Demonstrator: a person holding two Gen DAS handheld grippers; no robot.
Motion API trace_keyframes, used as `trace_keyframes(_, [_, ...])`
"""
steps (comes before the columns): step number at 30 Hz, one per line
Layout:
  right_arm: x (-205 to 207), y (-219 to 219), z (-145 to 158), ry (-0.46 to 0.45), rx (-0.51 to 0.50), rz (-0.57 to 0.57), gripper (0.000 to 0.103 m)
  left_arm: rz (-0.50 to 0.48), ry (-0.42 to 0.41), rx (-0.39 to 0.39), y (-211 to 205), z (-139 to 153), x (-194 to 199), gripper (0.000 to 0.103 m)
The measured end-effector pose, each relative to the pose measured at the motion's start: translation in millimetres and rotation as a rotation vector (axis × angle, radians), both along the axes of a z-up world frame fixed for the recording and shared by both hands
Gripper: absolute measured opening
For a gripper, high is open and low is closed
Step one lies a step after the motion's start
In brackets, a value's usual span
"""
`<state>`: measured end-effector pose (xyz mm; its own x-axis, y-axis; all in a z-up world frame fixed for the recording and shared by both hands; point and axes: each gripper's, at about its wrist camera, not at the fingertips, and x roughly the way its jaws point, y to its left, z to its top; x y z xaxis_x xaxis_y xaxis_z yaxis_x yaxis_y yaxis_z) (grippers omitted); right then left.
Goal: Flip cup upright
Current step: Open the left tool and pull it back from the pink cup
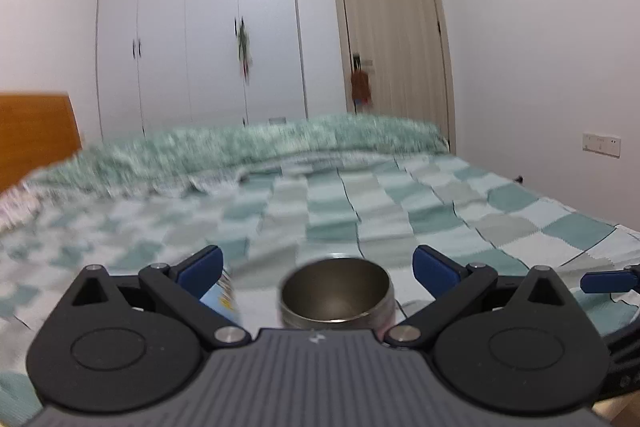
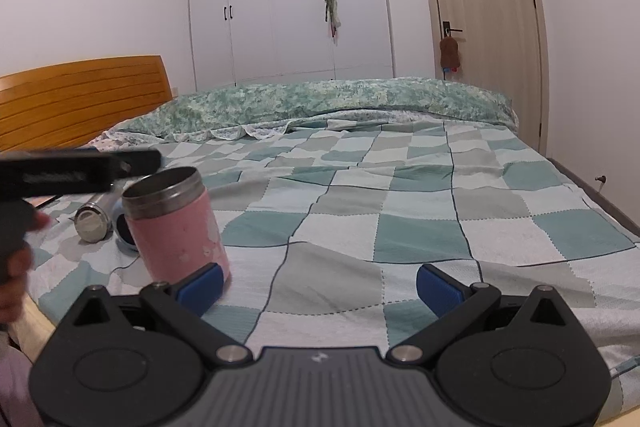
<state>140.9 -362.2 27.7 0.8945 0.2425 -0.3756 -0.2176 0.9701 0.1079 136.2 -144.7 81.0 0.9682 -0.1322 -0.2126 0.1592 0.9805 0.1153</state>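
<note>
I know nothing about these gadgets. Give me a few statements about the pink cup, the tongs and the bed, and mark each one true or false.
1. The pink cup stands with its open mouth facing up. True.
2. The right tongs are clamped on the cup. False: they are open and hold nothing; the cup stands to their left.
3. The left tongs are open, with the cup's steel rim between the blue fingers. True.
4. The checked bedspread is red and black. False: it is green, grey and white.
5. A metal lid lies on the bed behind the cup. True.
6. The room's door stands wide open. False: it is closed.
</note>
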Motion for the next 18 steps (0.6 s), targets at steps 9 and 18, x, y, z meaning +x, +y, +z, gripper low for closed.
trace_keyframes(9, [-43.6, 29.7, -2.2, -0.102, 0.011, -0.010, 0.103, -0.018, -0.038, -0.059, 71.2, -12.5, -69.7, 0.103])
trace_keyframes(18, [-83.0, 72.7, -22.8, -0.186, -0.033, -0.030, 0.103, 0.118, -0.038, -0.084, 117.1, -71.2, -105.8, 0.103])
